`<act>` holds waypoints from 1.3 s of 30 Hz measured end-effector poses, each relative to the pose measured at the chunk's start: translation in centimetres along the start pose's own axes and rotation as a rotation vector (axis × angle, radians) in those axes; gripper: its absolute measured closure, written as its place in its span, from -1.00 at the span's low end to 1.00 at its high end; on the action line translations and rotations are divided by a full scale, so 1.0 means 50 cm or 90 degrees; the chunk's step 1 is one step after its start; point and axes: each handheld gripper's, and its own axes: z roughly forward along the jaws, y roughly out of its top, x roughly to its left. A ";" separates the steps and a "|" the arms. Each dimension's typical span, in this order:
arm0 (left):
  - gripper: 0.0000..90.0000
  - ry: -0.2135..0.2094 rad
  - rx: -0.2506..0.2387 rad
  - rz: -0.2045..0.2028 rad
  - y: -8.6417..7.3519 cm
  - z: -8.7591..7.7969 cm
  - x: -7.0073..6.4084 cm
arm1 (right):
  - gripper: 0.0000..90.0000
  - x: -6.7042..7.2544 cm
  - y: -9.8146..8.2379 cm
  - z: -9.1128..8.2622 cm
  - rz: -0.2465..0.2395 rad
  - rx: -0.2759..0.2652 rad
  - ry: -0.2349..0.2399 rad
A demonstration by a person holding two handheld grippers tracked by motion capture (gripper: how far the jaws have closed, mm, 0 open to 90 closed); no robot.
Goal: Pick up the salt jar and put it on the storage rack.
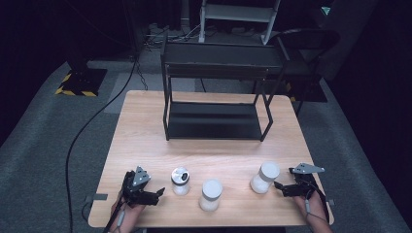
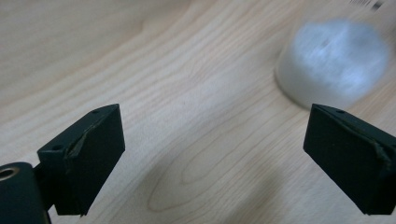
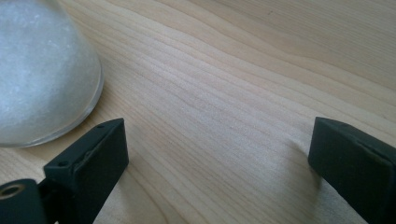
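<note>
Approach step, judged. Left gripper [image 1: 156,193] wide open, empty, near left jar [image 1: 180,180]. Right gripper [image 1: 279,187] wide open, empty, beside right jar [image 1: 265,177]. Next: straddle jar, close.

Three jars [image 1: 211,194] before the rack [image 1: 216,121] – on table [image 1: 141,126]

Both of the person's hands are coming in from the near edge in the high view. The left hand [image 1: 127,211] is gripping the left gripper [image 1: 158,192], which is pointing to the right and lying low and roughly level. The right hand [image 1: 311,205] is holding the right gripper [image 1: 277,186], which is pointing to the left. In both gripper views, the two black jaws are standing wide apart, with nothing between them.
</note>
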 end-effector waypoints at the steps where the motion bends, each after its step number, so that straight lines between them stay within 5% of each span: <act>1: -0.88 -0.003 -0.014 -0.004 -0.002 -0.008 -0.001 | -0.90 0.000 0.000 0.000 0.000 0.000 0.000; 10: -0.84 -0.018 -0.104 0.027 -0.003 -0.059 -0.020 | -0.89 0.000 0.000 0.000 0.001 0.000 0.000; 26: -0.84 -0.064 -0.204 0.046 0.001 -0.107 -0.036 | -0.89 0.000 0.000 0.000 0.003 0.000 -0.002; 39: -0.89 -0.101 -0.253 0.051 -0.009 -0.067 -0.036 | -0.88 0.002 0.000 0.001 0.006 -0.002 -0.007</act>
